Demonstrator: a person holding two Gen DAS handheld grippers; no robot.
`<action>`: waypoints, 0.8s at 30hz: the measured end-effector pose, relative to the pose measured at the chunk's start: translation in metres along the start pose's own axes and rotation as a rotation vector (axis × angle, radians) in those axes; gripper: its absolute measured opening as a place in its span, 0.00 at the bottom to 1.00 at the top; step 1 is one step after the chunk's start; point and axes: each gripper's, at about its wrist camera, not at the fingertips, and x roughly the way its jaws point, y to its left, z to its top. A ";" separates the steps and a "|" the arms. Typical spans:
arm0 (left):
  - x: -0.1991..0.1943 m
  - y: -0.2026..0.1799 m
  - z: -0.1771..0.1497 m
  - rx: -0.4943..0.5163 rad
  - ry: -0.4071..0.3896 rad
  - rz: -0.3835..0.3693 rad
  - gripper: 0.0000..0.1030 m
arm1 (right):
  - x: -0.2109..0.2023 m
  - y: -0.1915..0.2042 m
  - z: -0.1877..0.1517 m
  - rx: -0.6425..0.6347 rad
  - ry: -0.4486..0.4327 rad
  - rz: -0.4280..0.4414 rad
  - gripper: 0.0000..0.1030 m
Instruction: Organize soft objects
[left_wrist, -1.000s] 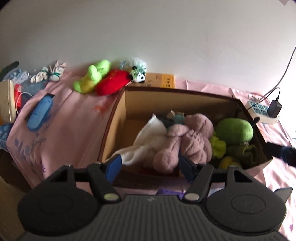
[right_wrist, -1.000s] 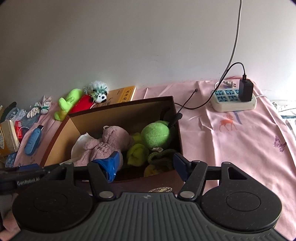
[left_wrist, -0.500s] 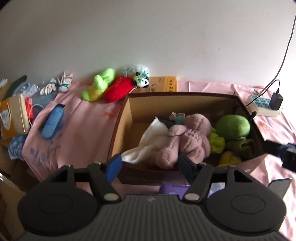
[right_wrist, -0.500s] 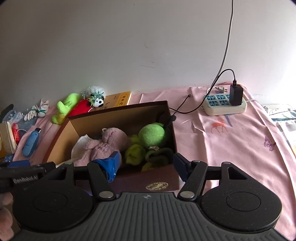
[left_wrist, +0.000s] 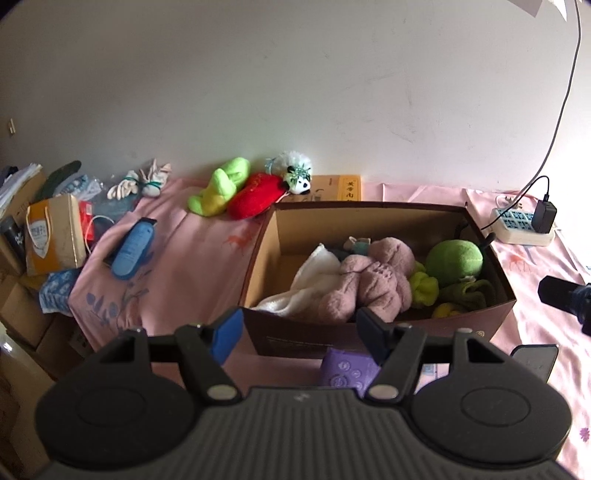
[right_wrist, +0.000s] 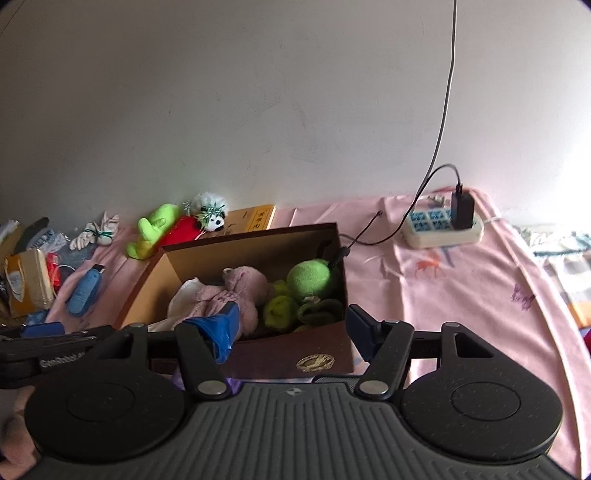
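Observation:
An open brown cardboard box (left_wrist: 369, 207) sits on the pink cloth. It holds a pink plush (left_wrist: 373, 280), a white cloth (left_wrist: 310, 284), a round green plush (left_wrist: 454, 256) and smaller yellow-green pieces (left_wrist: 424, 286). Behind its left corner lie a lime plush (left_wrist: 218, 186), a red plush (left_wrist: 256, 195) and a small panda toy (left_wrist: 297, 175). My left gripper (left_wrist: 299, 332) hangs open before the box's front wall with nothing in it. My right gripper (right_wrist: 293, 326) is also open and holds nothing, near the box (right_wrist: 251, 236) front right, looking at the pink plush (right_wrist: 240, 291).
On the cloth to the left lie a blue handset-like object (left_wrist: 133, 247) and white gloves (left_wrist: 140, 182). Paper bags and cartons (left_wrist: 51, 236) crowd the left edge. An orange book (left_wrist: 340, 188) lies behind the box. A power strip (right_wrist: 439, 225) with a charger sits at the back right. A purple item (left_wrist: 347, 369) lies before the box.
Both grippers have drawn back from the box and risen a little, so more of the cloth and wall shows. The toys have not moved.

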 end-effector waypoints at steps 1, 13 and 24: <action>-0.002 0.000 -0.001 -0.004 -0.006 0.000 0.67 | 0.000 0.001 -0.001 -0.014 -0.009 -0.011 0.48; -0.021 -0.028 -0.019 0.043 -0.025 0.056 0.67 | -0.008 -0.005 -0.021 -0.030 -0.050 0.062 0.48; -0.027 -0.046 -0.034 0.076 0.019 0.023 0.67 | -0.026 -0.023 -0.034 0.017 -0.077 0.037 0.48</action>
